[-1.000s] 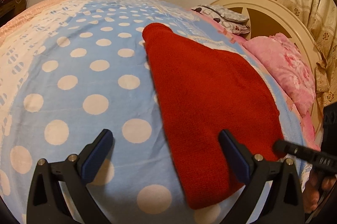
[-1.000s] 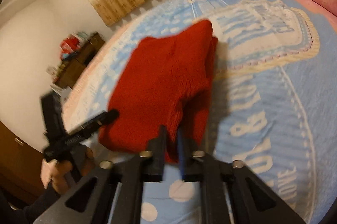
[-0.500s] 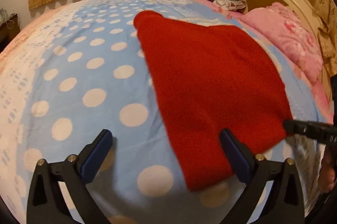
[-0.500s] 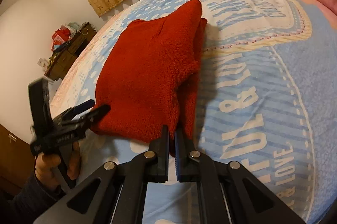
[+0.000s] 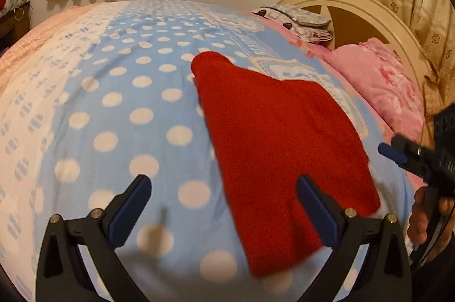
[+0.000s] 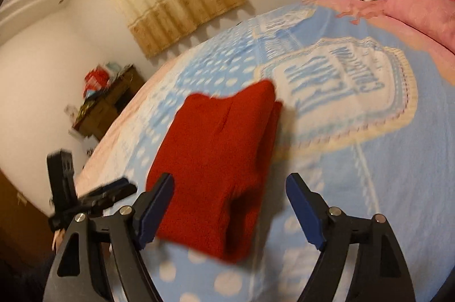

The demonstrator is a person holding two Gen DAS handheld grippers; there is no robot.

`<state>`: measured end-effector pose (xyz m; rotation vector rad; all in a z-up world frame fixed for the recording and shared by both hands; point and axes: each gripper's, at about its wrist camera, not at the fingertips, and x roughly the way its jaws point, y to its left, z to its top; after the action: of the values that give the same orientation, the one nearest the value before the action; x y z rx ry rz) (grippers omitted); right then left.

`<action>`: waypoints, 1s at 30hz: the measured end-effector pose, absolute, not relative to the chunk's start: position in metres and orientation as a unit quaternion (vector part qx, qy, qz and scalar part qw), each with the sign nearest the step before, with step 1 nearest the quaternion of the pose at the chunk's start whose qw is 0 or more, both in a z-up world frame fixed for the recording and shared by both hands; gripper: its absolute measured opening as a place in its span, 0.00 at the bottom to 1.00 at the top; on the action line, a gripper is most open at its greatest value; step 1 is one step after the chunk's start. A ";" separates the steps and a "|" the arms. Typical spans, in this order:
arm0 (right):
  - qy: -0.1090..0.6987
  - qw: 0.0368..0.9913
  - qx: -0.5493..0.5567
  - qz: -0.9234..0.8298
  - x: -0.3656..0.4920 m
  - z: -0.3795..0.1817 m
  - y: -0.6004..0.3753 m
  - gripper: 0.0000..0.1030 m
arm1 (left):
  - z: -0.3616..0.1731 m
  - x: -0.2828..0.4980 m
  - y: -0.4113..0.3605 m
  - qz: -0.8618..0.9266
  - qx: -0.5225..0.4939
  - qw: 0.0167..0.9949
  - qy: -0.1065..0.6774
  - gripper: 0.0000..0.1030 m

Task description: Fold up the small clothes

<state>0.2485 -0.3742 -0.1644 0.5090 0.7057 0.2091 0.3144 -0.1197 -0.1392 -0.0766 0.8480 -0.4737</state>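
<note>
The red knitted garment (image 5: 278, 148) lies folded on the bed (image 5: 119, 114), on the blue dotted blanket, with one long folded edge running from about 11 o'clock down to 5 o'clock in the left wrist view. Neither tool grips it: the left gripper (image 5: 221, 205) has its fingers spread wide, one over bare blanket at 7 o'clock and the other above the cloth's near end at 5 o'clock. The right gripper (image 6: 230, 205) is likewise spread, its fingers straddling the near end of the garment (image 6: 216, 159), where a doubled layer shows along the right-hand edge.

The step in hand looks like a check or a fresh grasp for a further fold (both views are blurred, so fine creases are hard to judge). To do it well, each gripper should come down on a near corner, one finger under all layers and one above, so that the stacked knit does not slide apart. Lift only a little, carry the near end toward 12 o'clock, and lay it square on the far edge. The thick knit will likely spring back, so press the crease before letting go.
</note>
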 end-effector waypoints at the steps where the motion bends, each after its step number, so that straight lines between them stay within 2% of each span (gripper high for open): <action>1: 0.347 0.892 0.268 0.106 0.263 -0.167 -0.381 0.79 | -0.141 0.319 -0.124 -0.224 -0.031 0.884 0.410 1.00; 8: 0.385 0.876 0.275 0.094 0.330 -0.194 -0.390 0.79 | -0.157 0.336 -0.145 -0.229 -0.019 0.877 0.422 1.00; 16: 0.395 0.865 0.290 0.110 0.357 -0.224 -0.393 0.77 | -0.163 0.339 -0.146 -0.235 -0.028 0.878 0.416 1.00; 22: 0.399 0.868 0.273 0.113 0.366 -0.226 -0.385 0.68 | -0.167 0.342 -0.147 -0.242 -0.038 0.873 0.423 1.00; 24: 0.400 0.864 0.281 0.122 0.370 -0.229 -0.385 0.60 | -0.168 0.344 -0.146 -0.244 -0.043 0.870 0.426 1.00; 26: 0.400 0.858 0.292 0.132 0.373 -0.232 -0.386 0.56 | -0.169 0.345 -0.145 -0.246 -0.049 0.868 0.428 1.00; 30: 0.397 0.856 0.299 0.141 0.377 -0.234 -0.383 0.53 | -0.171 0.346 -0.145 -0.249 -0.053 0.866 0.431 1.00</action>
<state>0.3767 -0.3835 -0.2344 0.6278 0.8347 0.2971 0.3461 -0.1451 -0.1707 -0.1110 0.9032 -0.5212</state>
